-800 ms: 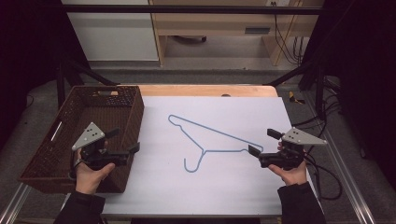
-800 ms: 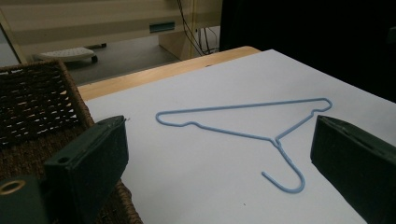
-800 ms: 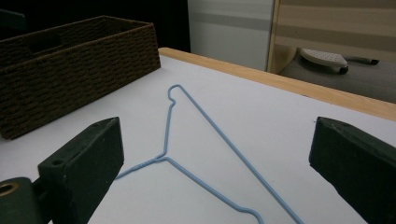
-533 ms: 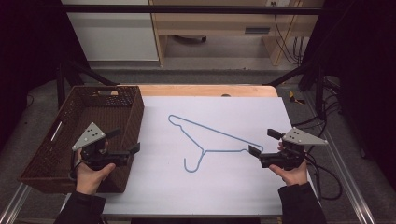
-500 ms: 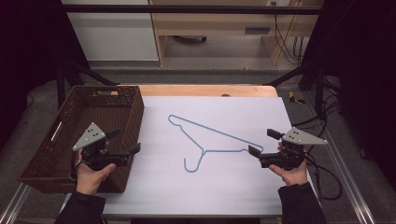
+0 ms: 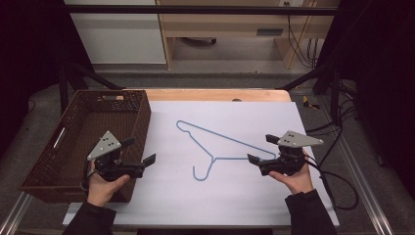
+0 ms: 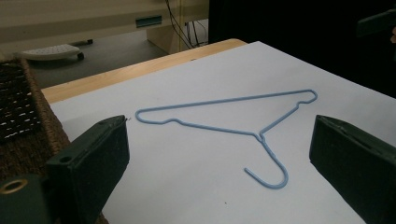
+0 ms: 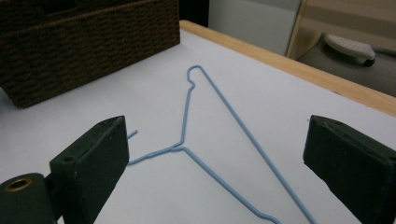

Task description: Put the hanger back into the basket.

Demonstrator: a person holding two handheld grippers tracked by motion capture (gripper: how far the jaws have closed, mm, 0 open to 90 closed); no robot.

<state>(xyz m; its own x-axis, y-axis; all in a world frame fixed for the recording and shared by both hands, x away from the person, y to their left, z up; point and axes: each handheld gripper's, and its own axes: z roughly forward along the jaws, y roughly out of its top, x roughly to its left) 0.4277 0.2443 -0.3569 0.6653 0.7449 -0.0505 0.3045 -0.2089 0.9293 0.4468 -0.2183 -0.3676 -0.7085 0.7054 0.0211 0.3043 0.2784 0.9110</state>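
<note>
A light-blue wire hanger (image 6: pixel 214 157) lies flat on the white table (image 6: pixel 230 200), hook toward the front. My left gripper (image 6: pixel 139 151) hovers to the hanger's left, beside the basket, held in a hand, jaws wide and empty. My right gripper (image 6: pixel 261 148) hangs by the hanger's right end, also open and holding nothing. The left gripper view has the hanger (image 7: pixel 259 136) lying ahead between the spread jaws of the left gripper (image 7: pixel 219 126). In the right gripper view the hanger (image 8: pixel 180 145) runs between the parted jaws of the right gripper (image 8: pixel 215 123) without touching them.
A dark brown woven basket (image 6: pixel 142 117) stands on the left side of the table, seen also as the basket (image 8: pixel 93 42) in the right gripper view. A wooden strip (image 6: pixel 215 94) edges the far side. Cables (image 6: pixel 337 181) trail off the right edge.
</note>
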